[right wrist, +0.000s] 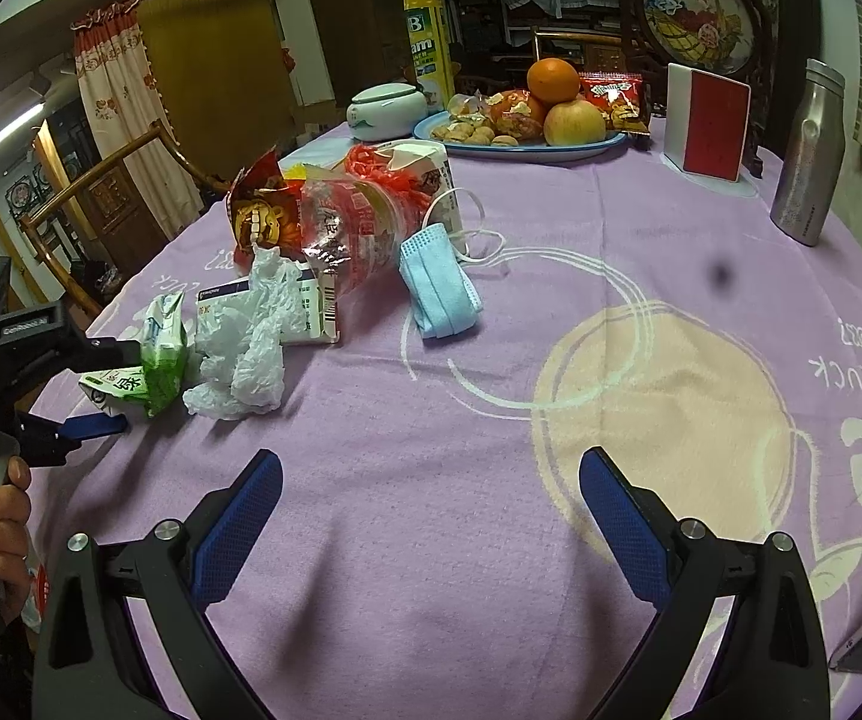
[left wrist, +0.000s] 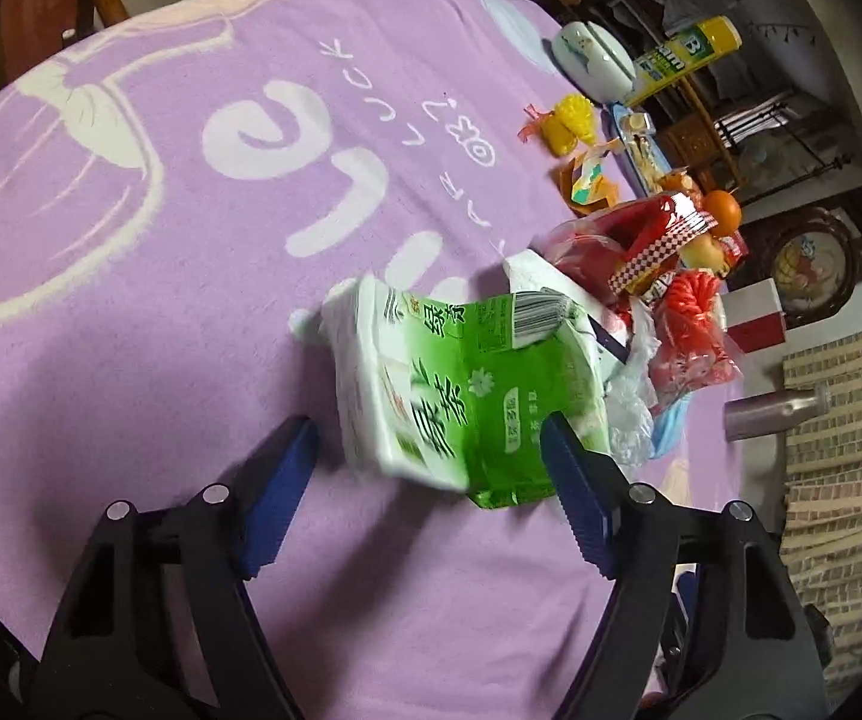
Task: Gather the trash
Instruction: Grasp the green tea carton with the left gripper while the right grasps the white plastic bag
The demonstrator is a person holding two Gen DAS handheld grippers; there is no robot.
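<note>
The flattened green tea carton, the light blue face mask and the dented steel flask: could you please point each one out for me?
Flattened green tea carton (left wrist: 460, 396), left wrist view, printed green face.
Light blue face mask (right wrist: 439, 288), right wrist view, pleated middle.
Dented steel flask (right wrist: 808, 162), right wrist view, body.

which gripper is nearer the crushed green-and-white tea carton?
Left. The left gripper straddles the crushed green-and-white tea carton, one finger at its edge, the other apart. The right gripper hangs open over bare purple tablecloth, well clear.
</note>
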